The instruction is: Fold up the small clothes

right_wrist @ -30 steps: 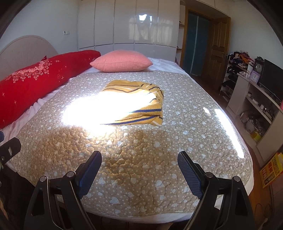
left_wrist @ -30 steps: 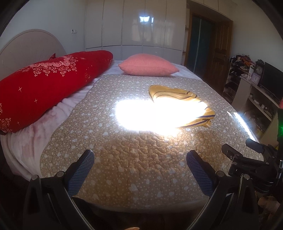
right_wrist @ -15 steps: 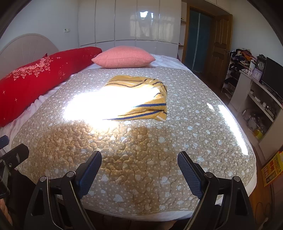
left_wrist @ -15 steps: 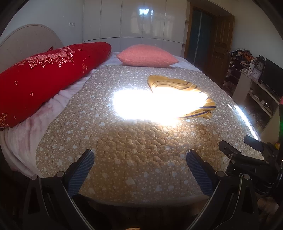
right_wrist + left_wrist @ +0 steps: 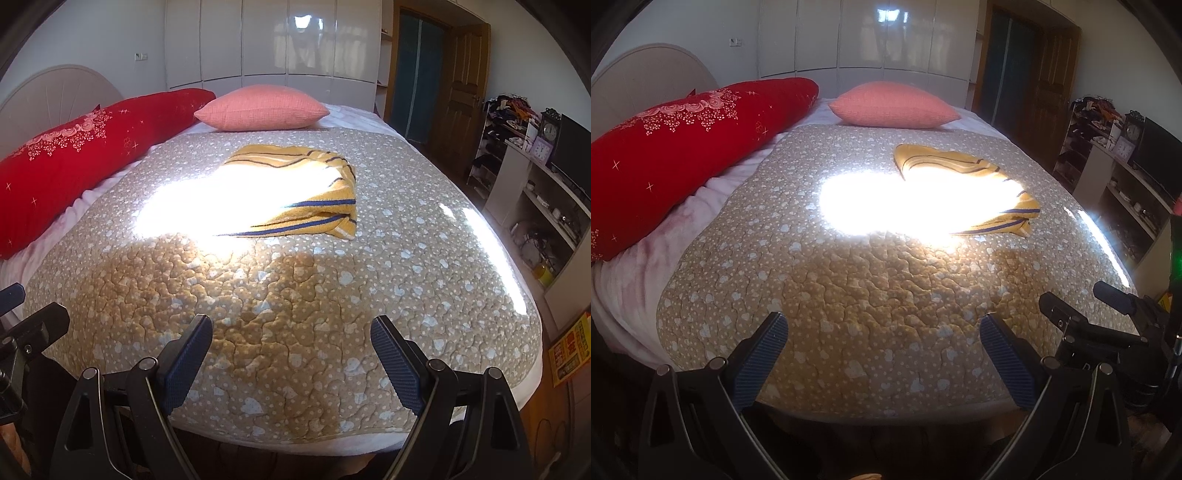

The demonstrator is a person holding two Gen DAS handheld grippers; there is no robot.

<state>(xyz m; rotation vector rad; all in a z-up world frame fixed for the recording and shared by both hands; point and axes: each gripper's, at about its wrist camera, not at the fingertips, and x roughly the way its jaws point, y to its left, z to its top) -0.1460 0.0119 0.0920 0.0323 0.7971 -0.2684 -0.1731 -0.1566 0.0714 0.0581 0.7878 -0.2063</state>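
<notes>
A yellow garment with dark blue stripes [image 5: 295, 192] lies folded on the beige quilted bedspread [image 5: 295, 295], partly washed out by a bright patch of sunlight. It also shows in the left wrist view [image 5: 967, 188], to the right of centre. My left gripper [image 5: 882, 350] is open and empty over the near edge of the bed, well short of the garment. My right gripper [image 5: 291, 350] is open and empty, also at the near edge. The right gripper's body shows at the right of the left wrist view [image 5: 1108, 332].
A long red pillow [image 5: 683, 155] lies along the bed's left side and a pink cushion [image 5: 262, 107] at the far end. White wardrobes [image 5: 277, 40] stand behind. A wooden door [image 5: 461, 85] and shelves with a clock [image 5: 550, 133] stand at the right.
Both grippers have drawn back and risen a little from the bed, so more of its near edge shows. The garment has not moved. Both grippers stay open.
</notes>
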